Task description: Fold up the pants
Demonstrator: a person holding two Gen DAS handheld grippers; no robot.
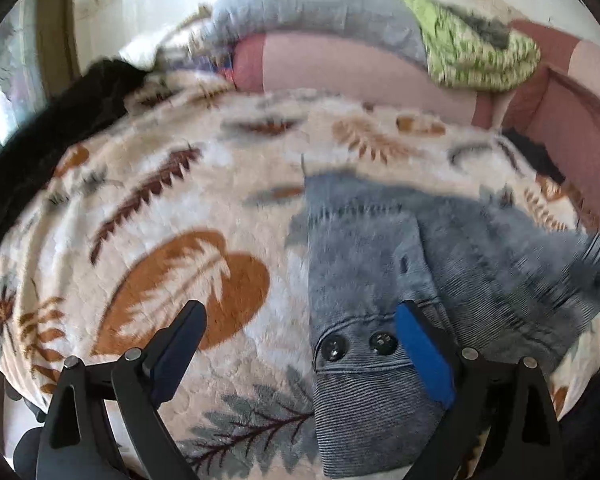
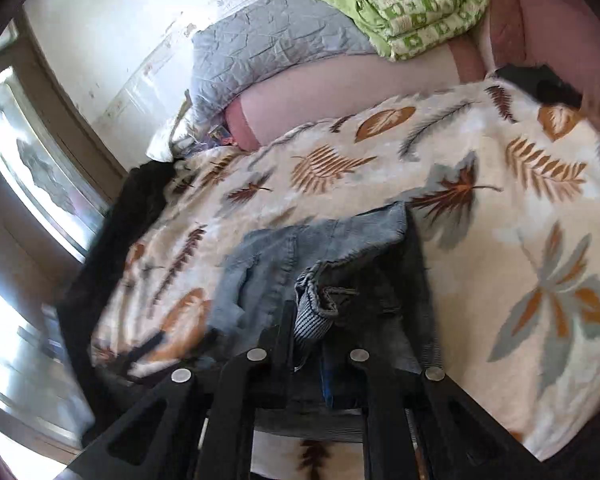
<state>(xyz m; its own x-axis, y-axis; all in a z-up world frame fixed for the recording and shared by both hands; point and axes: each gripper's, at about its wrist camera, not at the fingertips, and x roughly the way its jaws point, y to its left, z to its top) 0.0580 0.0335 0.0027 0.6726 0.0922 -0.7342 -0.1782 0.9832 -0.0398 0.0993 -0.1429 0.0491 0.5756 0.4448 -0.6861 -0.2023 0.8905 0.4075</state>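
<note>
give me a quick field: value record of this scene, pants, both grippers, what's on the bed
surface: leaf-print blanket on a bed
pants: grey-blue pants, bunched, waistband with two snaps near the left gripper
left gripper: open, over the waistband, holding nothing
right gripper: shut on a bunched part of the pants
far end: grey quilt, green blanket
left bed edge: black cloth

pants (image 1: pixel 364 400): ribbed grey-blue cloth, glossy dark buttons | blanket (image 1: pixel 204 184): fluffy matt fleece | left gripper (image 1: pixel 300 320): matt black plastic
</note>
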